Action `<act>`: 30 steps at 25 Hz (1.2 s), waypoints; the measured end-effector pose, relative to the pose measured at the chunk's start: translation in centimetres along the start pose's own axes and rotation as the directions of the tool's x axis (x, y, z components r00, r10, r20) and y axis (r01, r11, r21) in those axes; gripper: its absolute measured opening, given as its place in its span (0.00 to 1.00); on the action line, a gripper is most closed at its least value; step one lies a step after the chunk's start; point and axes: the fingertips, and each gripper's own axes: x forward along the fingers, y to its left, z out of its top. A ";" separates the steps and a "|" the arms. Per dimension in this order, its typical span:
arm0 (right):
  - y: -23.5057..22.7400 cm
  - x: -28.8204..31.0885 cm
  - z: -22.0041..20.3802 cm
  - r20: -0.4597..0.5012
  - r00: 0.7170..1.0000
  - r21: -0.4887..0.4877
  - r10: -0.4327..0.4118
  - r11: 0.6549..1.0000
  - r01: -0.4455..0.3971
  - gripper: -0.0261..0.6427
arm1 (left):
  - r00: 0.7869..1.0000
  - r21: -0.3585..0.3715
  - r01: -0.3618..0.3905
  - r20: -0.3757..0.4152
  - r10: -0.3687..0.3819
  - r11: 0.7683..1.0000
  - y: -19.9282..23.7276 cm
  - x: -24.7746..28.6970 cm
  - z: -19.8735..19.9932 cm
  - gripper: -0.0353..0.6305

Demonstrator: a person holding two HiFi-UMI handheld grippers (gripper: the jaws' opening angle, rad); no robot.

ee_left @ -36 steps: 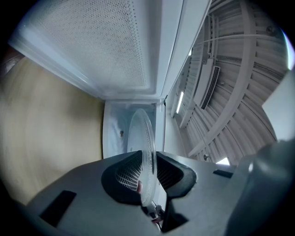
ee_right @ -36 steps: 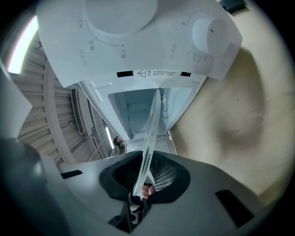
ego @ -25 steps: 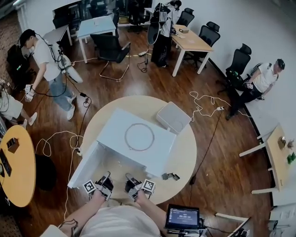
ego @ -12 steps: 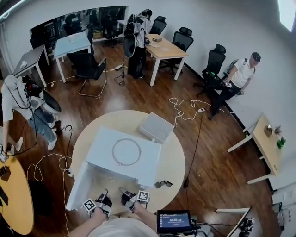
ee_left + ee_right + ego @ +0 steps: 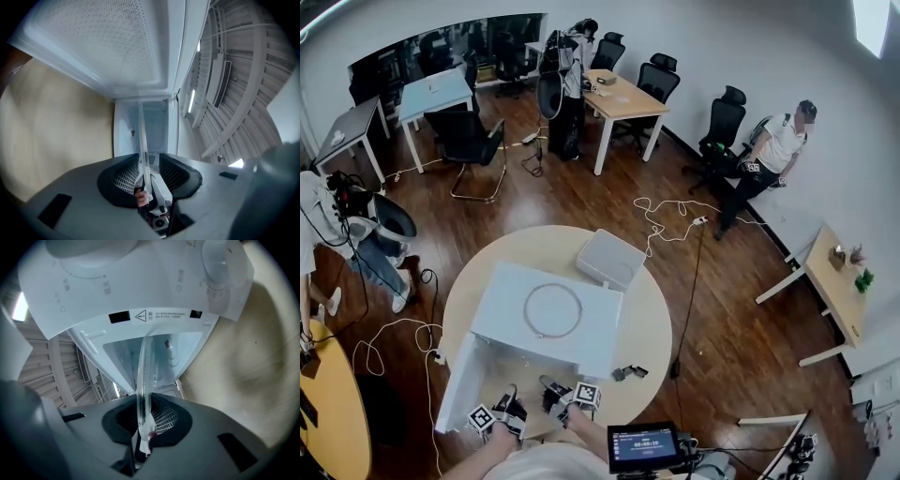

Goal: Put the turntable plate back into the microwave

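A white microwave stands on the round table with its door swung open to the left. A thin ring lies on its top. Both grippers are at its open front. In the left gripper view the clear glass turntable plate shows edge-on, reaching into the cavity. My left gripper has just been opening; its pads stand off the plate's rim, which runs between them. My right gripper is shut on the plate at the opposite rim, below the control panel.
A flat white box lies on the table behind the microwave. Small dark parts sit near the table's front right edge. A screen is at my right elbow. Cables trail over the wooden floor, and people, desks and chairs stand around the room.
The head camera's look has shifted, so the table sits lower in frame. Both grippers stay close together at the microwave's open front. The person at the left has moved further left.
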 end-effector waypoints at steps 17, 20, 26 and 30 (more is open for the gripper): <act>-0.7 0.4 0.2 0.011 1.000 0.011 -0.021 1.000 0.021 0.09 | 1.000 -0.002 -0.004 0.003 0.004 1.000 0.5 0.2 0.5 0.23; -0.7 0.6 0.2 0.010 1.000 0.008 -0.020 1.000 0.020 0.09 | 1.000 0.007 -0.020 0.001 0.020 1.000 1.0 0.0 0.5 0.23; -0.6 1.3 -0.2 0.011 1.000 0.016 -0.011 1.000 0.011 0.09 | 1.000 0.005 -0.022 -0.004 0.022 1.000 1.2 -0.4 0.5 0.23; -0.3 1.9 -0.1 0.011 1.000 0.009 -0.003 1.000 0.003 0.09 | 1.000 0.001 -0.014 0.003 0.014 1.000 0.9 -0.3 0.7 0.23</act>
